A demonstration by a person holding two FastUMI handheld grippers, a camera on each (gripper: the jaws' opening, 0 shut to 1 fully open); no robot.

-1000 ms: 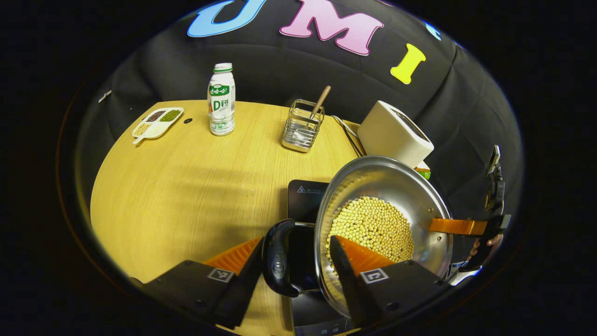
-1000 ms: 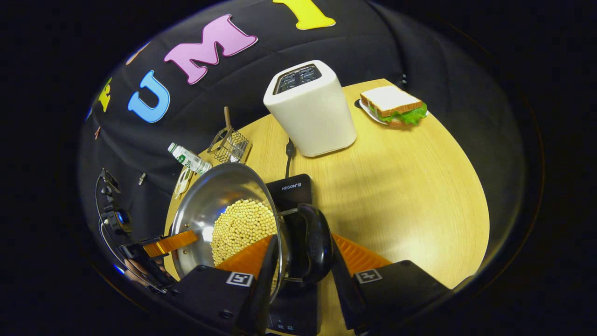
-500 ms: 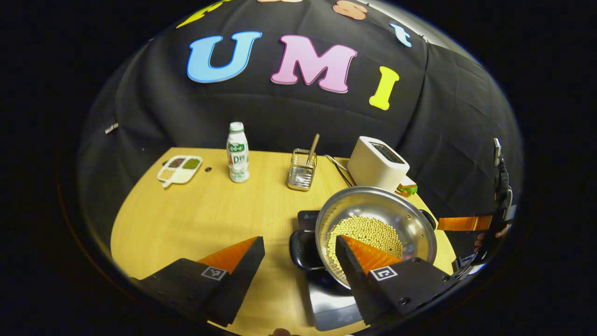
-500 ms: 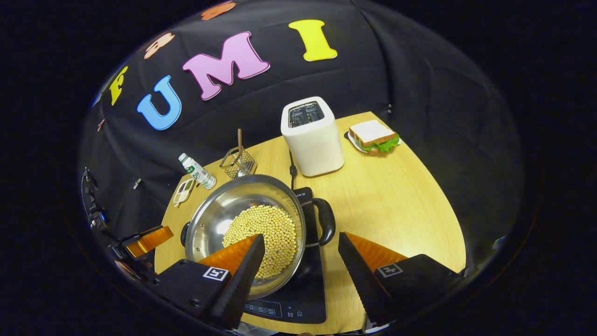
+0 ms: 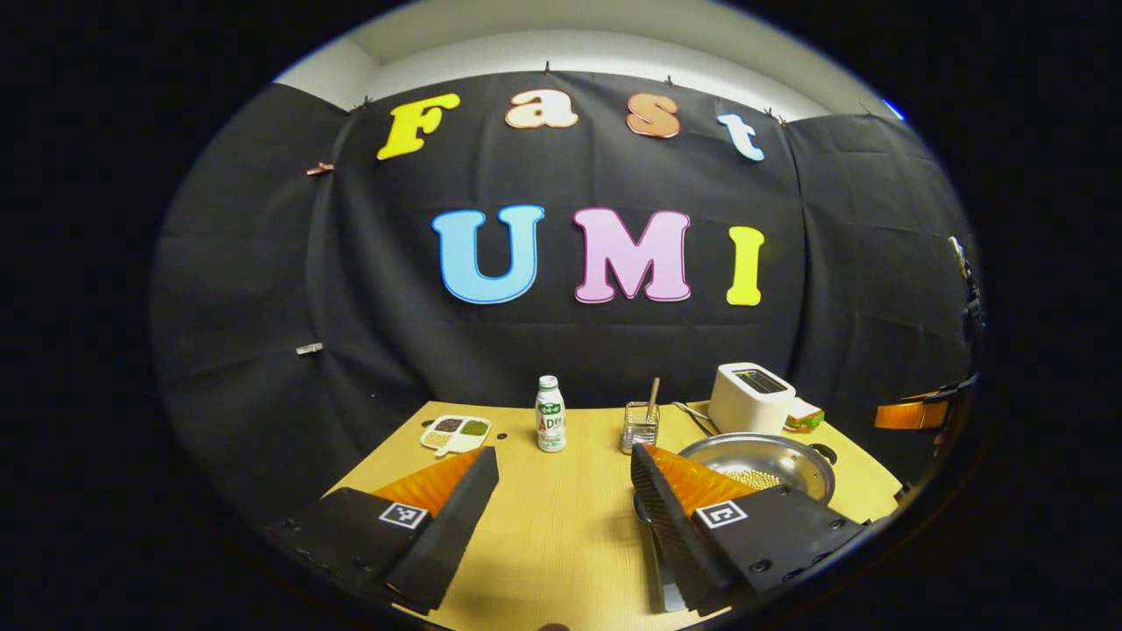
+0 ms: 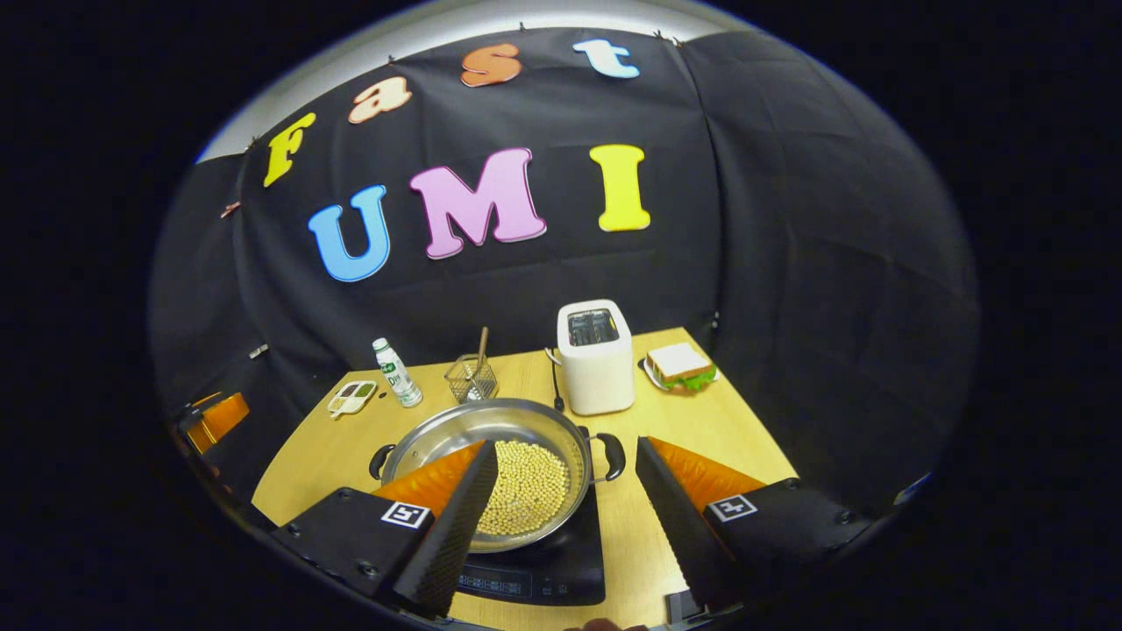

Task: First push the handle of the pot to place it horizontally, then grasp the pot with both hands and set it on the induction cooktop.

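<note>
Pot (image 6: 491,473) sits on the induction cooktop (image 6: 561,574), steel bowl over the black glass, beans (image 6: 526,486) heaped in the bottom. Both loop handles lie flat: one at 9 o'clock of the rim (image 6: 380,459), one at 3 o'clock (image 6: 611,456). Judging from that, both task steps look done and this is the release/retreat stage. Right hand-held gripper (image 6: 565,508) is wide open and holds nothing; its fingers frame the pot from the near side, apart from it, left finger overlapping the rim only in line of sight. Left hand-held gripper (image 5: 564,513) is equally wide open and empty, hanging above the worktop (image 5: 561,526) with the pot (image 5: 758,464) at its 2 o'clock, partly hidden by its own right finger. In the right gripper view the orange finger of the other gripper shows at 9 o'clock, well apart from the pot. Rest of the worktop: bottle (image 6: 396,372), divided dish (image 6: 352,397), wire basket with a stick in it (image 6: 471,377), toaster (image 6: 596,355), sandwich on a plate (image 6: 679,365), all at 11 to 1 o'clock behind the pot and clear of it. Next move, as I read it: nothing more to grasp; just check the pot is centred on the cooktop (it looks shifted toward the cooktop's 10 o'clock side, near edge of the glass exposed) and keep both grippers clear of the handles. Can't tell whether the base is fully flat on the glass.
</note>
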